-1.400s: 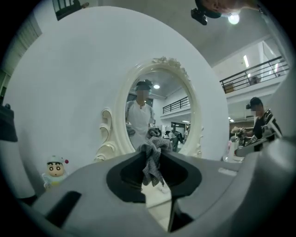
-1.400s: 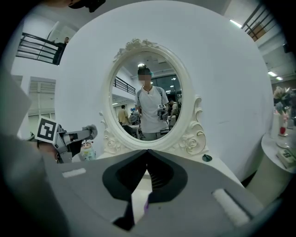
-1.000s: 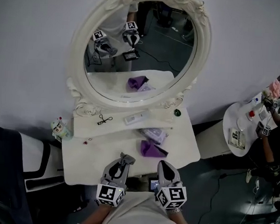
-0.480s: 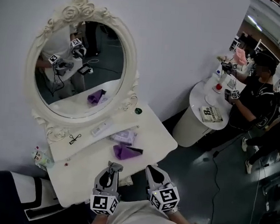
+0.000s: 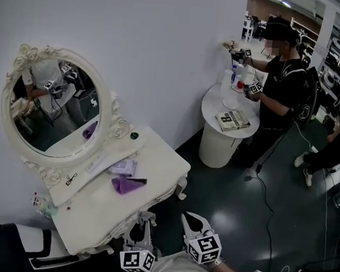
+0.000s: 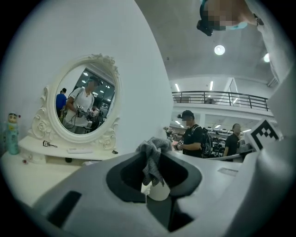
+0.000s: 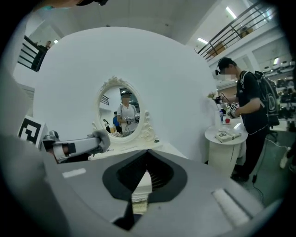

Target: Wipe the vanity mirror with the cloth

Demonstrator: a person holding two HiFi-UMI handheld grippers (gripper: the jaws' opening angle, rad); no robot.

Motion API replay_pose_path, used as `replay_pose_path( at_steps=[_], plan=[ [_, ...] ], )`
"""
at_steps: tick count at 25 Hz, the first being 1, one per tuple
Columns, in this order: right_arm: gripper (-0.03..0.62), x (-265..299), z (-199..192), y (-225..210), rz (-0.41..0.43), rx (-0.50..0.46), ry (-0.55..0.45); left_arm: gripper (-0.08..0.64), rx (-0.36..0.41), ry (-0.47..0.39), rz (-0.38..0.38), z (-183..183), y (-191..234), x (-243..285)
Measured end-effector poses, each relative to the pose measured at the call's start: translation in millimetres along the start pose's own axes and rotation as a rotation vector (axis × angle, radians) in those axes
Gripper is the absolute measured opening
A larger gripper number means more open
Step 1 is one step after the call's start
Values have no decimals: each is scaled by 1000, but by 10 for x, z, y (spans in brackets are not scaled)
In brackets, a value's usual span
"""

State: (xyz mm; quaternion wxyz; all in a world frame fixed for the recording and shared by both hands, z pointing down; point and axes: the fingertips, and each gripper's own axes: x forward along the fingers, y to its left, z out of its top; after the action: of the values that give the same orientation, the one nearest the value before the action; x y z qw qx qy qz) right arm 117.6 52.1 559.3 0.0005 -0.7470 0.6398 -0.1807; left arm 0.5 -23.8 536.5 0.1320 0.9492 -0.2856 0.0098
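L claw [image 5: 145, 217] is pinched tight on a grey cloth [image 6: 152, 155], a tuft poking out past the tips. R claw [image 7: 147, 157] is pressed together w/ nothing in it. Both sit low by the body at the desk [image 5: 165, 155] front edge, well apart from the mirror [image 5: 52, 102]. A purple rag [image 5: 128, 185] lies mid-desk.

Step, I'd say: cloth in grip, wiping not underway. Next: carry L claw up & over the desk clutter to the glass, press the cloth flat on it, and keep the grip shut.
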Motion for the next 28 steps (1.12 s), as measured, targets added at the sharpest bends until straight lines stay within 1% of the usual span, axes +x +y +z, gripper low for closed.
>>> replay_pose_path(
  at_steps=[2,5,8,11,14,17,21,23,25,28],
  plan=[
    [8,-130,-85,-89,28,14,9,81,10,13,36,-83,-170,-201],
    [8,-232,-174,-52,100,5,19,81,56,23,121,-124,-253,-597],
    [7,-280,-128,98,143,-16,-15,81,79,24,193,-116,-145,-915],
    [6,-397,-96,378,166,-14,-56,81,67,7,237,-95,-15,-1216],
    [6,-523,-199,697,191,-29,-47,81,33,-37,244,-52,3,-1528],
    [6,-666,-423,1104,216,-67,-11,81,35,-60,255,-80,42,-2016],
    [6,-965,-670,1956,253,-50,-11,81,48,-39,301,-199,386,-2947],
    [6,-1176,-777,2338,271,-61,-18,81,43,-20,321,-304,522,-3337],
    [7,-1422,-896,2545,269,-107,-4,81,11,-9,319,-413,541,-3575],
    [6,-1758,-1037,2613,244,-155,42,81,-10,-12,265,-478,401,-3682]
  ],
)
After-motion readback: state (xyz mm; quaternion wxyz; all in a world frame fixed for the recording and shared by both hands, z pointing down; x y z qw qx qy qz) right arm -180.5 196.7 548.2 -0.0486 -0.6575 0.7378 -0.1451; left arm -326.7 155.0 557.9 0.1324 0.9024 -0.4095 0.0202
